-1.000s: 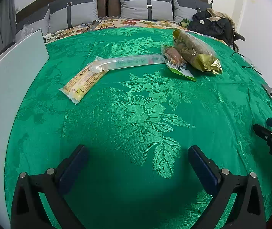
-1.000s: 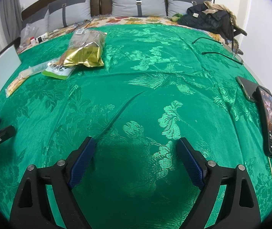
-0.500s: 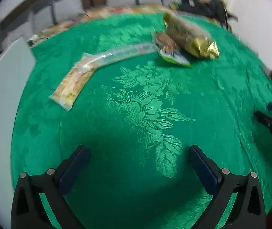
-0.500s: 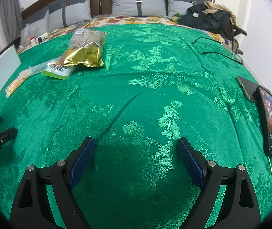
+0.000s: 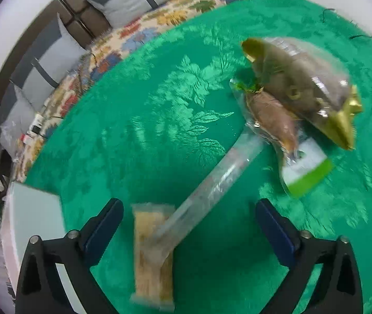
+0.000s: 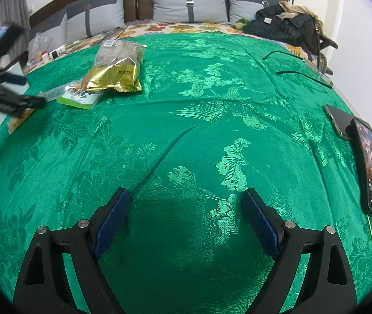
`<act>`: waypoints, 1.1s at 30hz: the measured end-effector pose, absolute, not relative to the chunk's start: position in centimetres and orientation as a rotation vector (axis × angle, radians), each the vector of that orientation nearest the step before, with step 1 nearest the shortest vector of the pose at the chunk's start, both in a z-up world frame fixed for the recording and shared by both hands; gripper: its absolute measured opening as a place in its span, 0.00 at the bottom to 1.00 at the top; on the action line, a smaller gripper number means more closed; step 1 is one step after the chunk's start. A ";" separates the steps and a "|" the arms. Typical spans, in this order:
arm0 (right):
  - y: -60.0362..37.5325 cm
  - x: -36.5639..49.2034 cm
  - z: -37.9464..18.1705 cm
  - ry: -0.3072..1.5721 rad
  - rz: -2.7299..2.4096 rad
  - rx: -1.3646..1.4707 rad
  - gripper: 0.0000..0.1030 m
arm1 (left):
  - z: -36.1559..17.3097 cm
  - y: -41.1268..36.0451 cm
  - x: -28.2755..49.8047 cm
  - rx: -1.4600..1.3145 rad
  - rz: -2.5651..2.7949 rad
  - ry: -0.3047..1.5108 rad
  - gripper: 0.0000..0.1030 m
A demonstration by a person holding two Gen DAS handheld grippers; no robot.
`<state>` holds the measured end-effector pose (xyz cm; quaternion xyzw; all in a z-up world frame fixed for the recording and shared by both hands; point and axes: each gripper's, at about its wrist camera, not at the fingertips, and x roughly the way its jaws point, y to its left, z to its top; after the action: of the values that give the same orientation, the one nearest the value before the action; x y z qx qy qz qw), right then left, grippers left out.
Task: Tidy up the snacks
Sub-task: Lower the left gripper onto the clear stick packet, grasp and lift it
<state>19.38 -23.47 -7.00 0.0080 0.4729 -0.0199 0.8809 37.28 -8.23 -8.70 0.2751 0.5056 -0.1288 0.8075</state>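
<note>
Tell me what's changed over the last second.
The left tongs swept in over the yellow cracker pack and long clear sleeve, rolling, jaws closing but touching nothing yet. Right tongs, snack bags and phones stayed put.

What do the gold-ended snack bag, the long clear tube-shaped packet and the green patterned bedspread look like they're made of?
Gold-ended snack bag: thin plastic film with metallic foil ends, judging by its crinkles and glare.
Long clear tube-shaped packet: transparent plastic wrap, glossy; the contents are blurred.
Green patterned bedspread: woven fabric, likely satin or brocade, since the floral figures catch the light against a duller ground and it creases softly.
</note>
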 end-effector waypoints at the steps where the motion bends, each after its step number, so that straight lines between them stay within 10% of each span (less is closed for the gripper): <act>1: -23.5 19.4 -7.0 0.985 -0.041 0.017 0.88 | -9.0 -8.2 37.6 0.578 -0.277 1.091 0.87; 4: -23.5 19.4 -7.1 0.986 -0.041 0.017 0.89 | -8.7 -7.5 38.0 0.447 -0.322 1.125 0.47; 8: -23.5 19.6 -7.1 0.987 -0.038 0.018 0.90 | -8.7 -7.3 36.5 0.415 -0.299 1.139 0.20; 20: -23.4 19.7 -7.2 0.987 -0.038 0.018 0.90 | -8.5 -2.3 21.6 0.018 -0.220 1.185 0.18; 24: -23.4 19.7 -7.1 0.987 -0.038 0.018 0.90 | -8.9 -1.7 19.1 -0.022 -0.217 1.098 0.32; 27: -23.4 19.7 -7.2 0.987 -0.038 0.018 0.90 | -9.3 -2.1 19.7 0.007 -0.177 1.053 0.87; 33: -23.4 19.7 -7.2 0.987 -0.037 0.018 0.90 | -10.4 -1.8 21.9 0.074 -0.115 0.982 0.93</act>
<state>19.71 -23.43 -7.17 0.0087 0.4736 -0.0180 0.8805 21.93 -1.85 -10.38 0.0356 0.4712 -0.0551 0.8796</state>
